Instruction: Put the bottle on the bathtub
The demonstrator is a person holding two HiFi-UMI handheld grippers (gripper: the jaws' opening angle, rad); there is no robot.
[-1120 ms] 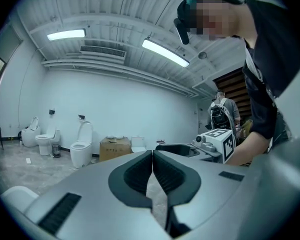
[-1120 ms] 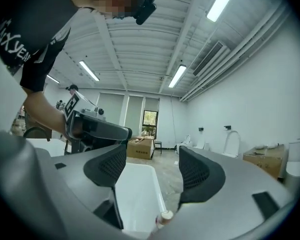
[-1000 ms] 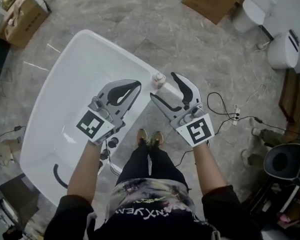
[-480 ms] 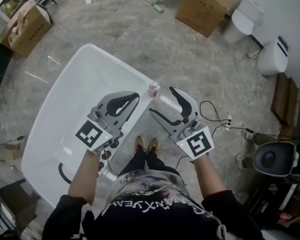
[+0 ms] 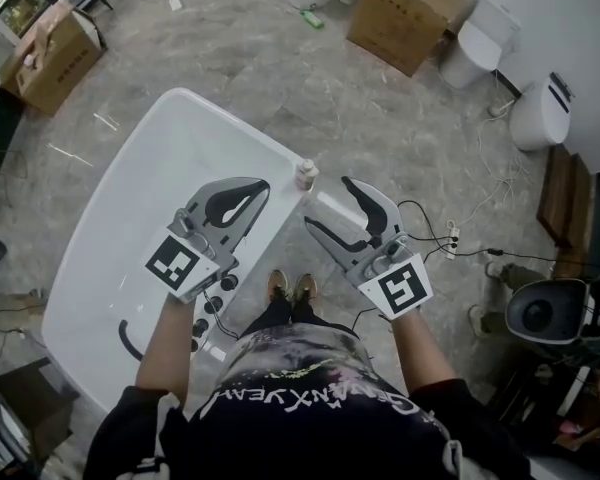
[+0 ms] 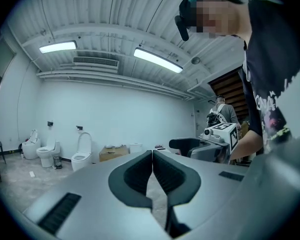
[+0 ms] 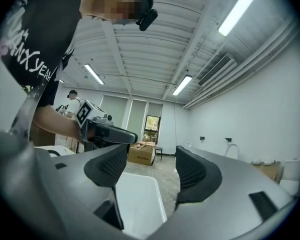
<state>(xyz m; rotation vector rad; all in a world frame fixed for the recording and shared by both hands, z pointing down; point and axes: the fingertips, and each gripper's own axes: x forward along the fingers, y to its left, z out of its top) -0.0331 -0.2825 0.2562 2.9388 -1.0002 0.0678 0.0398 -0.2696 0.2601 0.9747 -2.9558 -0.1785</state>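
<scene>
**Squarely on the rim: bottle on the bathtub, both grippers empty**

Overhead, the head view shows a small pale bottle [image 5: 305, 174] standing on the right-hand rim of the white bathtub [image 5: 170, 98]. It is just ahead of both tools and touches neither. The left gripper [image 5: 263, 185] hangs over the tub with its jaws closed together. The right gripper [image 5: 329, 202] is held beside the rim with its jaws spread, and nothing sits in the gap. The person's shoes [image 5: 292, 286] stand on the grey stone floor against the tub's side. A cardboard box [image 5: 400, 13] and two toilets [image 5: 475, 53] stand well away along the far wall.

Next, the left gripper view shows both dark pads meeting tip to tip, with nothing held between them. Beyond them are a white wall, more toilets [image 6: 82, 154] and a second person [image 6: 225, 114] in the background.

Lastly, the right gripper view shows the two ribbed pads well apart and empty. Only the tub's white edge and the floor lie below the gap.
</scene>
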